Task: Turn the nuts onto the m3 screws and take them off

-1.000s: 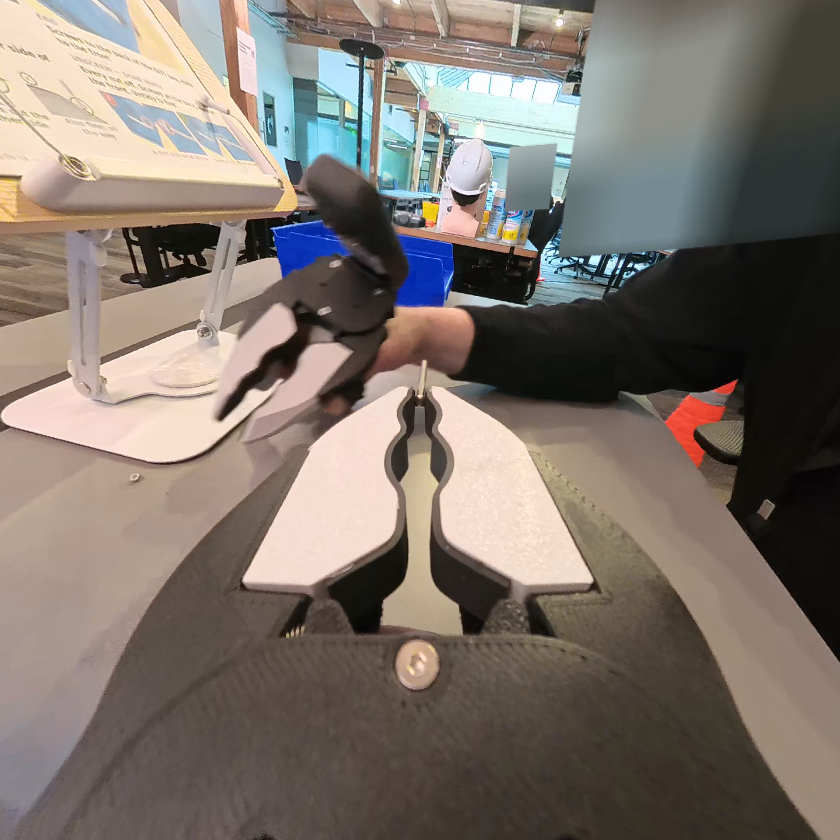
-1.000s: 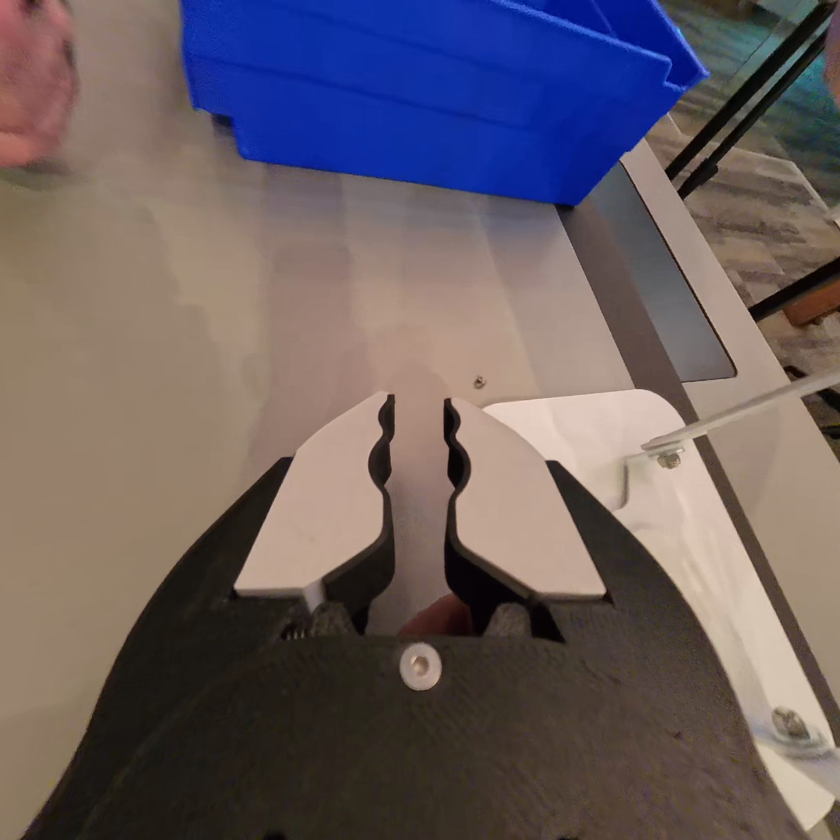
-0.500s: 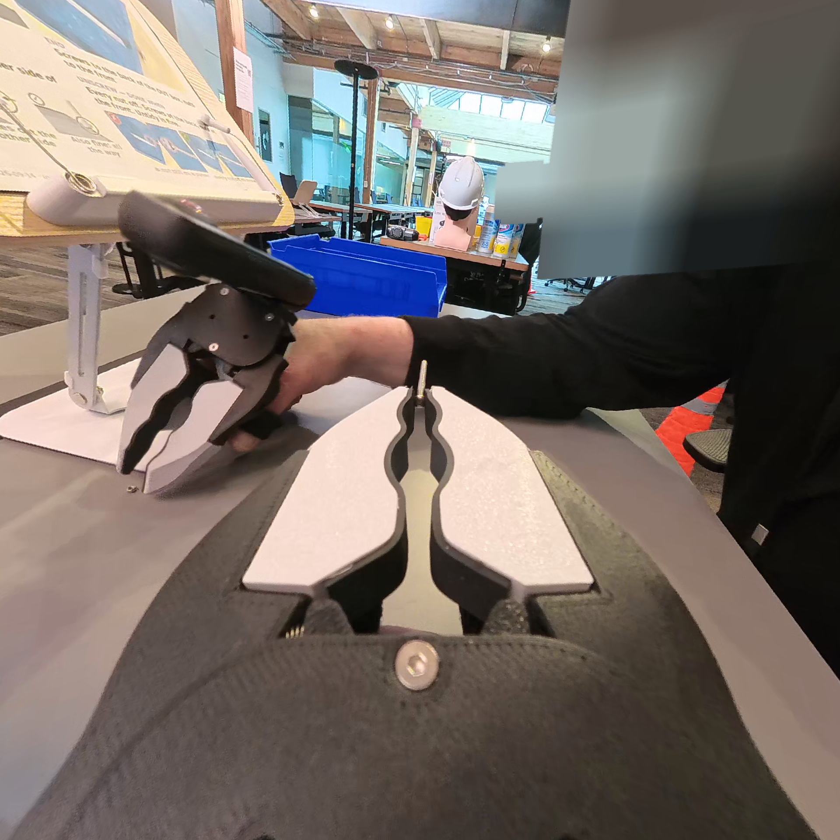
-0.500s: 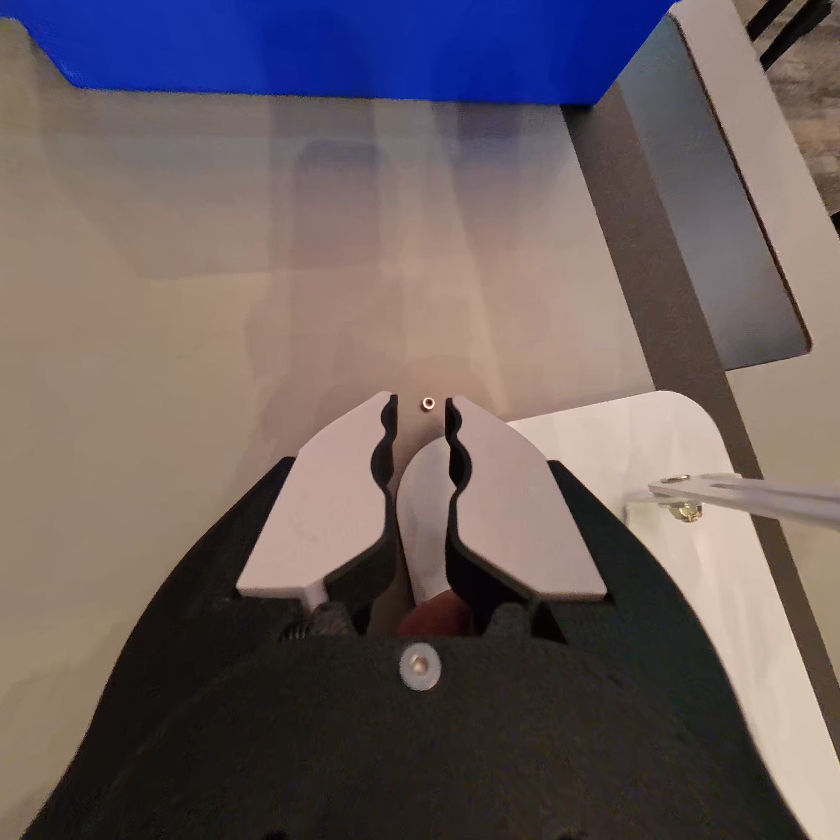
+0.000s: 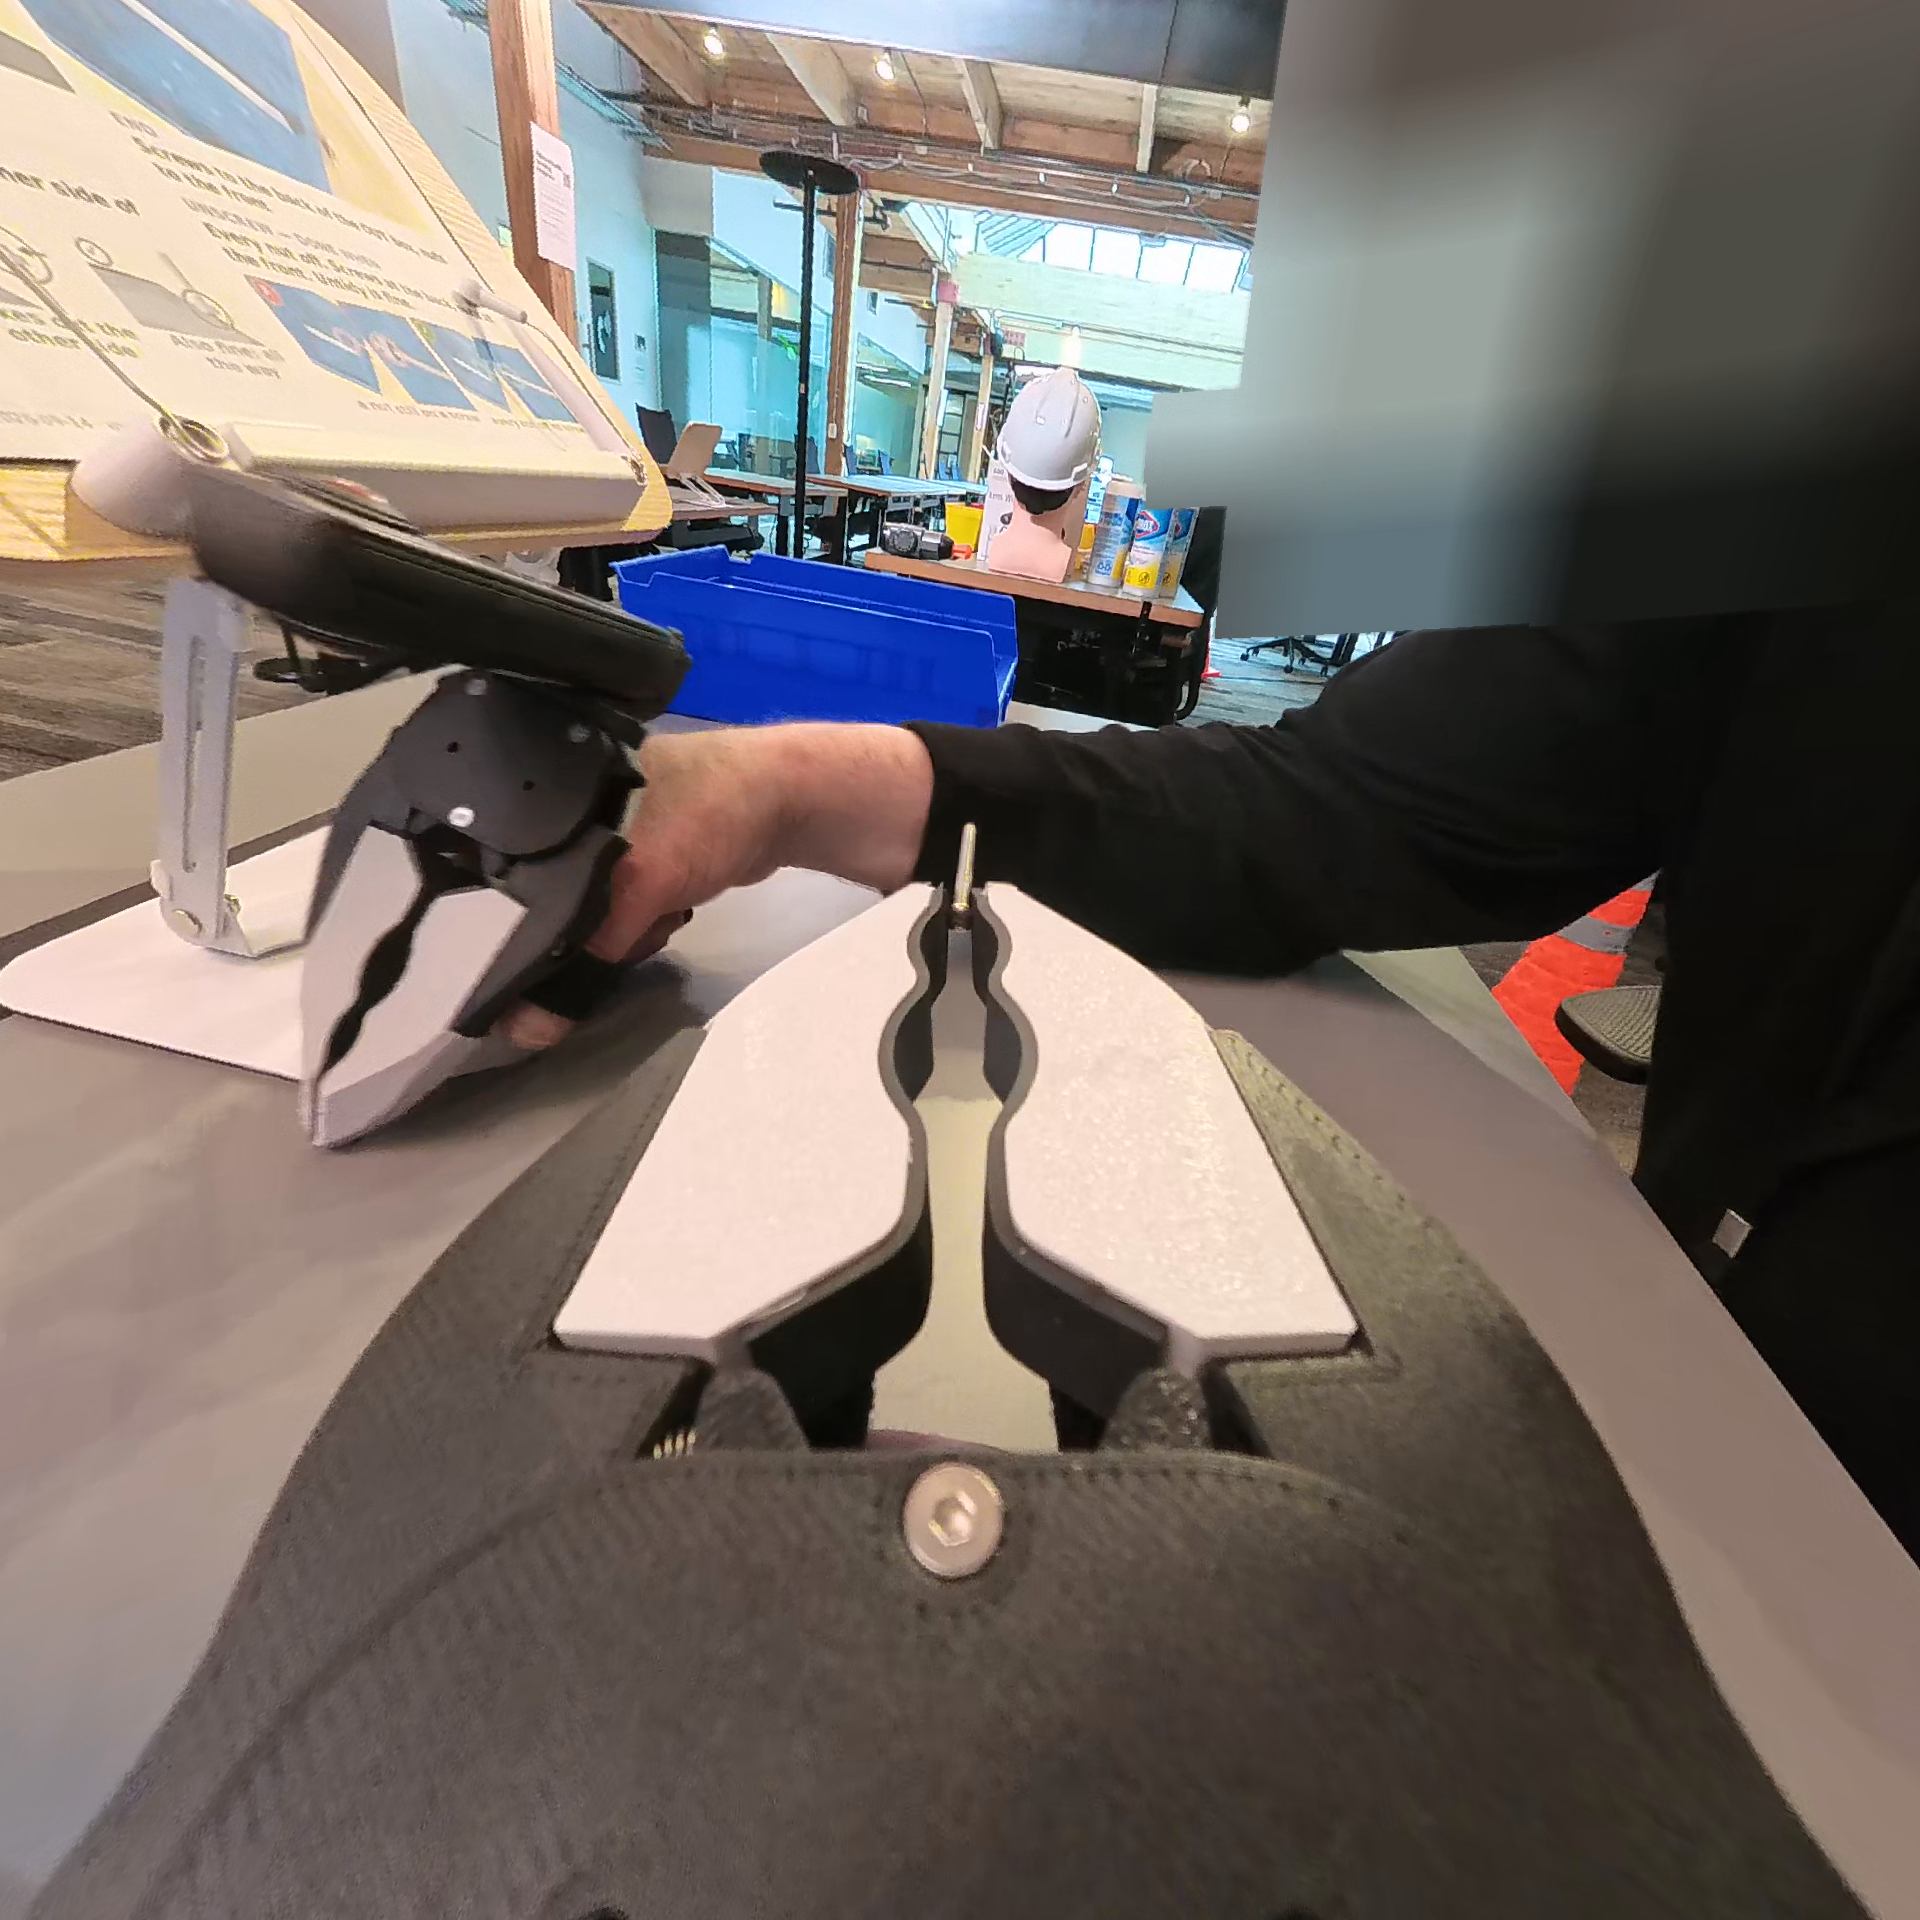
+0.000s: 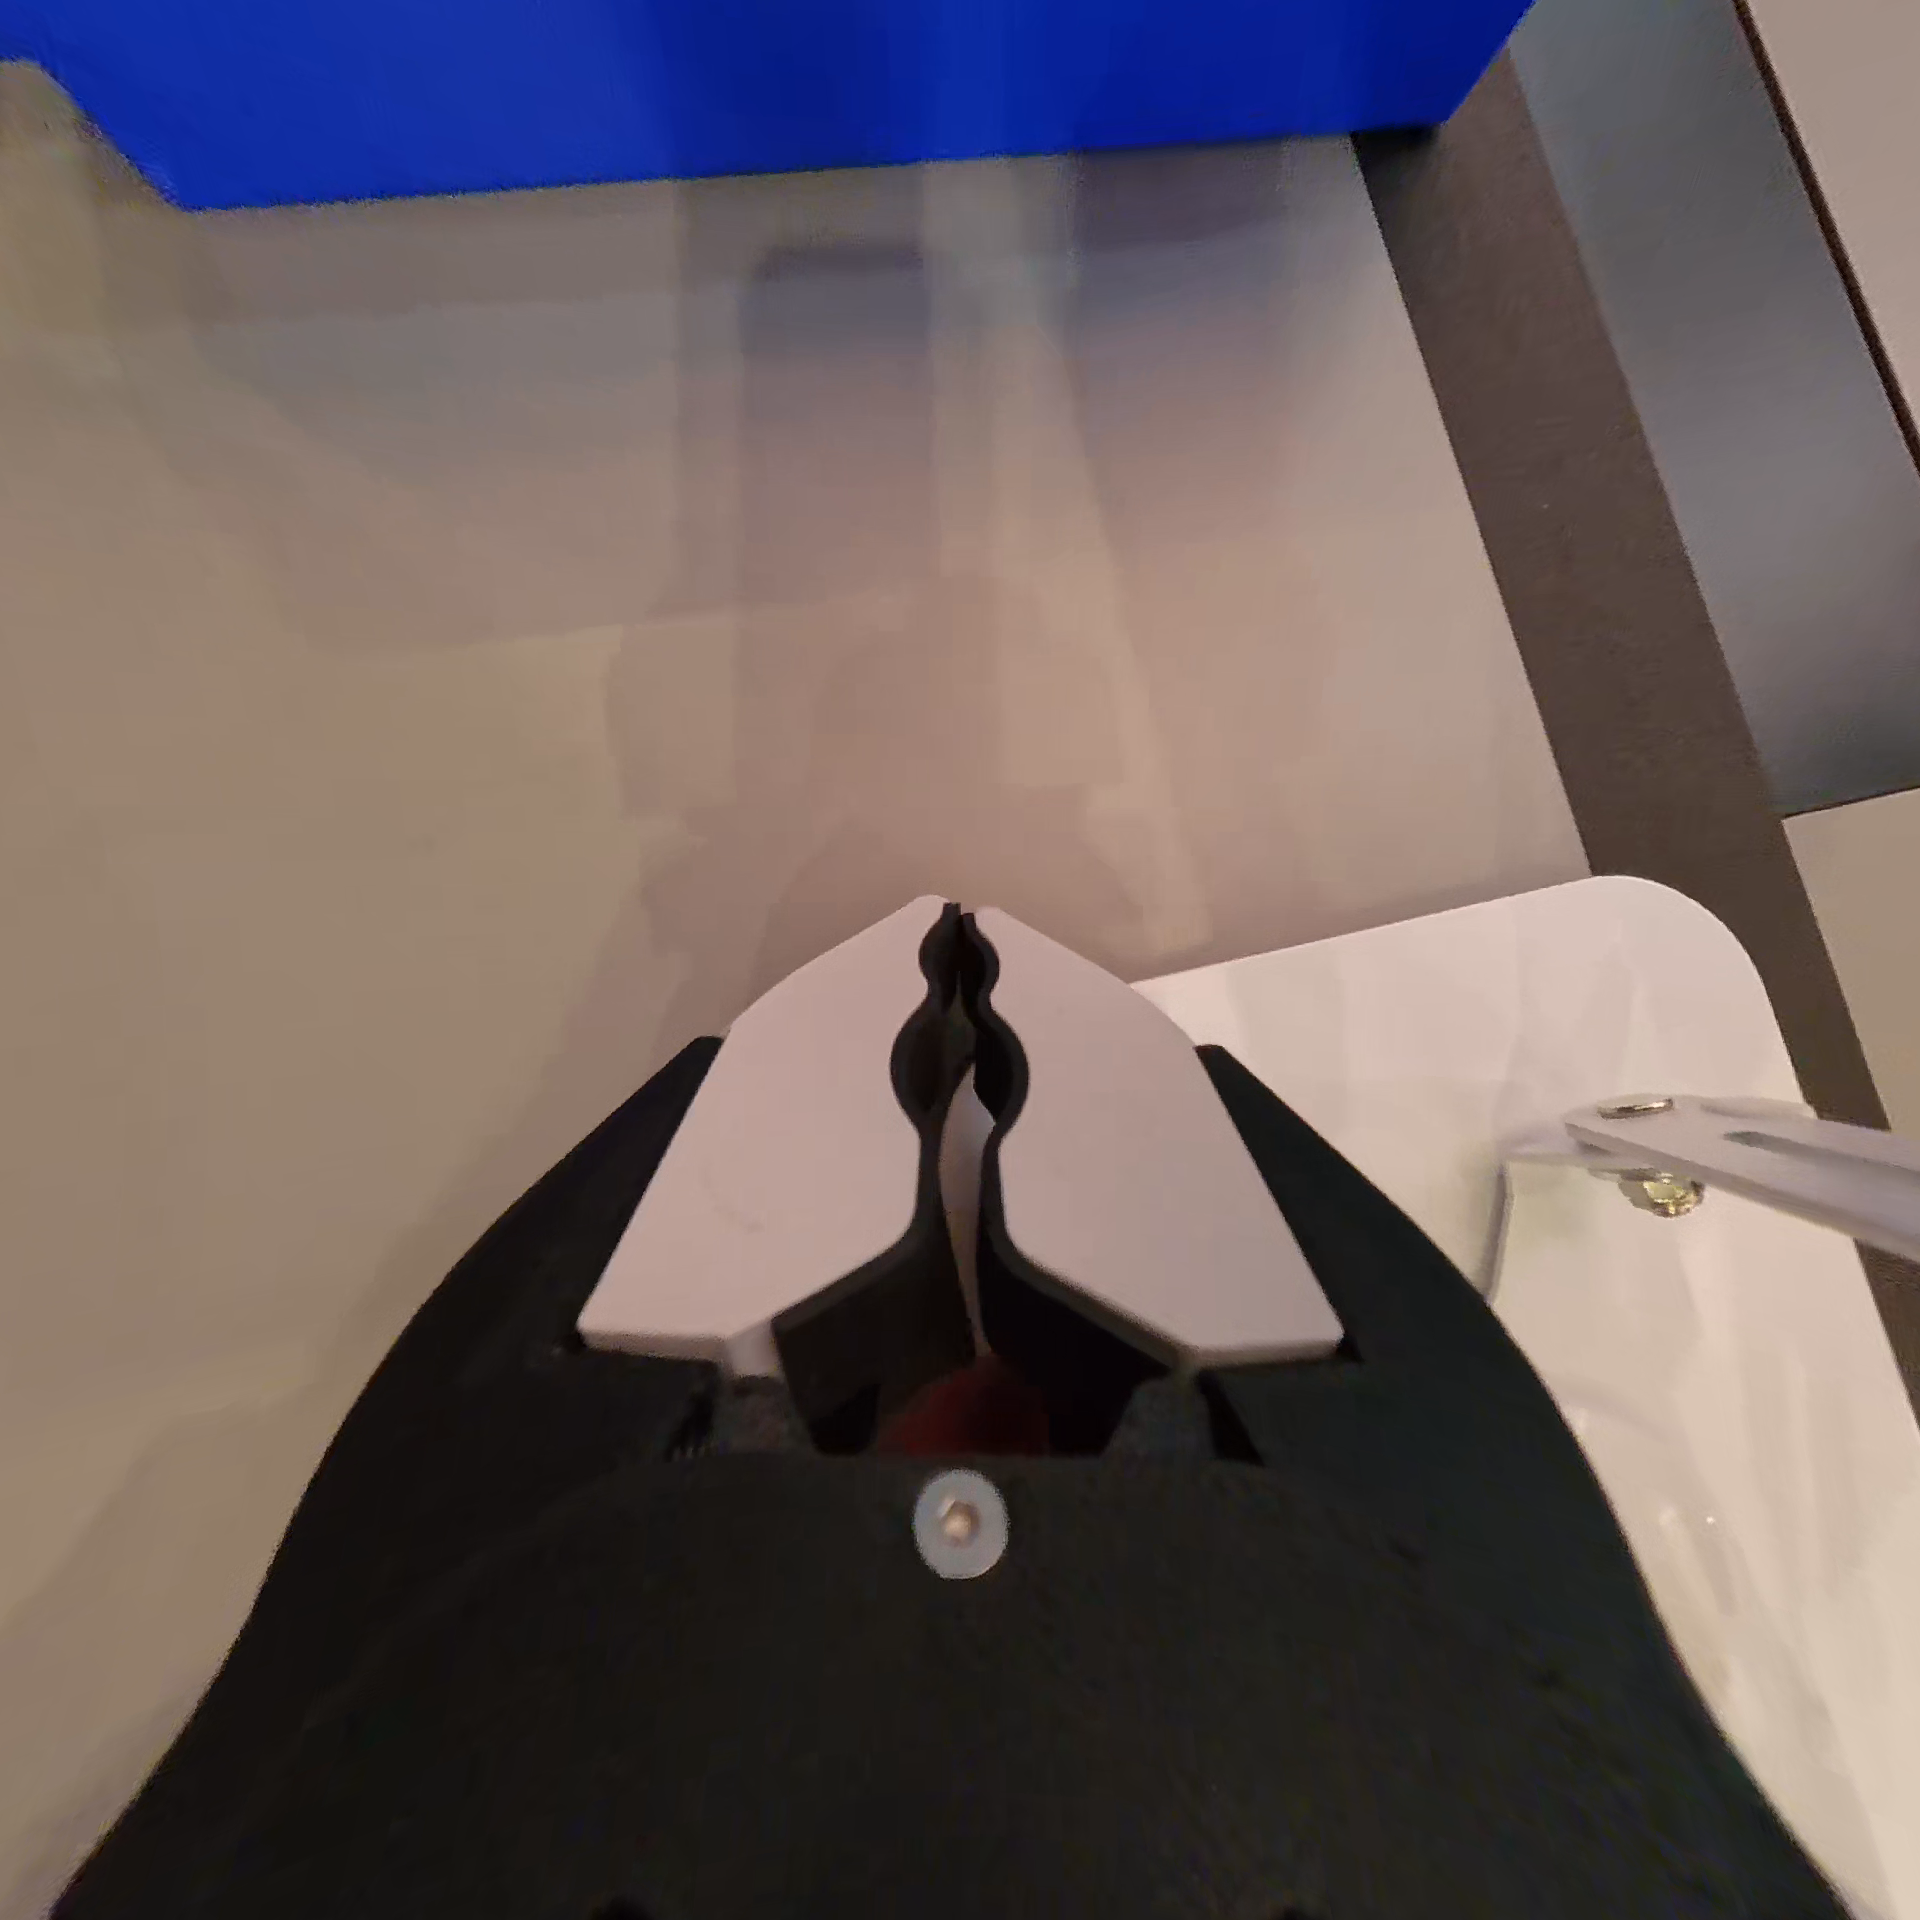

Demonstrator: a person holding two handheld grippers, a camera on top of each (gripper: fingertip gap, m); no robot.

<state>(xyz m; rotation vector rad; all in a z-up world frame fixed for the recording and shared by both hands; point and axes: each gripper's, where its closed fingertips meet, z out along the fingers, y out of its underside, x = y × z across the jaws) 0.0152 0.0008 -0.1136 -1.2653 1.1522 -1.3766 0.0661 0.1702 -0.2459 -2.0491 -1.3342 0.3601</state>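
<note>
My left gripper (image 5: 961, 906) is shut on a thin m3 screw (image 5: 967, 857), which stands upright out of the fingertips above the grey table (image 5: 156, 1247). My right gripper (image 6: 956, 914) is shut with its tips pressed down on the table, beside the corner of the white stand base (image 6: 1455, 1039). It also shows in the left wrist view (image 5: 327, 1101), tilted steeply down at the left. The small nut is not visible in either view; it lay right at the spot where these tips have closed.
A document stand (image 5: 197, 790) with an instruction sheet stands on its white base at the left. A blue bin (image 5: 821, 644) sits at the table's far side, also in the right wrist view (image 6: 727, 94). A person's black sleeve (image 5: 1299, 800) reaches across behind the screw. Some 20 cm of space lies between my two pairs of fingers.
My right gripper swung left and down to the table, reached the small nut lying by the stand base, and closed over that spot. My left gripper kept the screw still.
</note>
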